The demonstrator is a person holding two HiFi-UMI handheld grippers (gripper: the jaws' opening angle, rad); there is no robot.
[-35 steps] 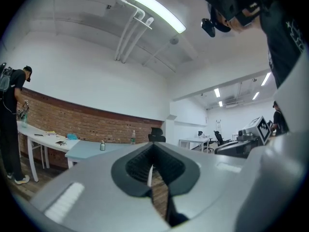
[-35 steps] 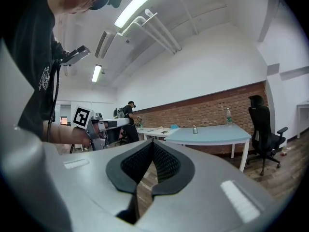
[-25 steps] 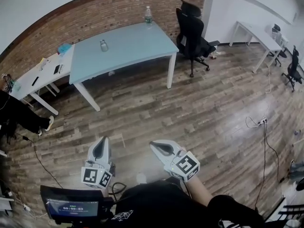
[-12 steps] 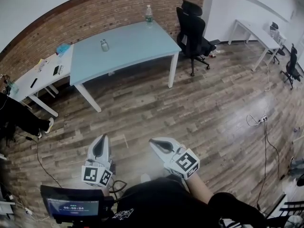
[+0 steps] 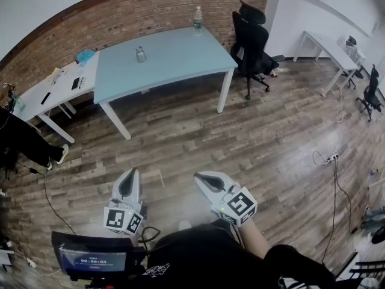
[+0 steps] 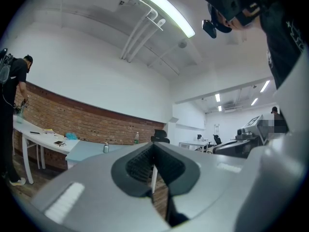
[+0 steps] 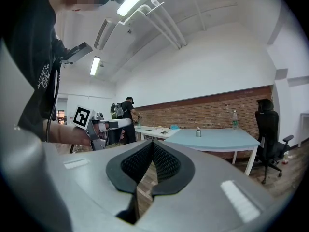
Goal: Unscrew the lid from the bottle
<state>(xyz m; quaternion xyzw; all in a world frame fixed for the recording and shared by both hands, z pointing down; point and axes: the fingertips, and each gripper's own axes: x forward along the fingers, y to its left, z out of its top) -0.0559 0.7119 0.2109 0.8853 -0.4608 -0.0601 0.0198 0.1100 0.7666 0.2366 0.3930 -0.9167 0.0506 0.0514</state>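
Note:
A small grey bottle [image 5: 140,54] with a lid stands near the middle of the light blue table [image 5: 174,62], far ahead across the wooden floor. A clear water bottle [image 5: 197,17] stands at the table's far edge by the brick wall. Both grippers hang low over the floor in front of the person, far from the table. My left gripper [image 5: 128,184] is shut and holds nothing; my right gripper [image 5: 205,182] is shut and empty too. The right gripper view shows the small bottle [image 7: 198,132], the water bottle [image 7: 234,120] and the left gripper [image 7: 126,123] in a hand.
A black office chair [image 5: 252,41] stands right of the table. A white desk [image 5: 51,92] with small items adjoins the table's left, and a person [image 5: 21,143] in black is beside it. Another white desk [image 5: 328,44] stands far right. Cables [image 5: 328,158] lie on the floor.
The head view has shifted, so the table and bottles now sit slightly further right in the picture. Both grippers stay shut and low in about the same place.

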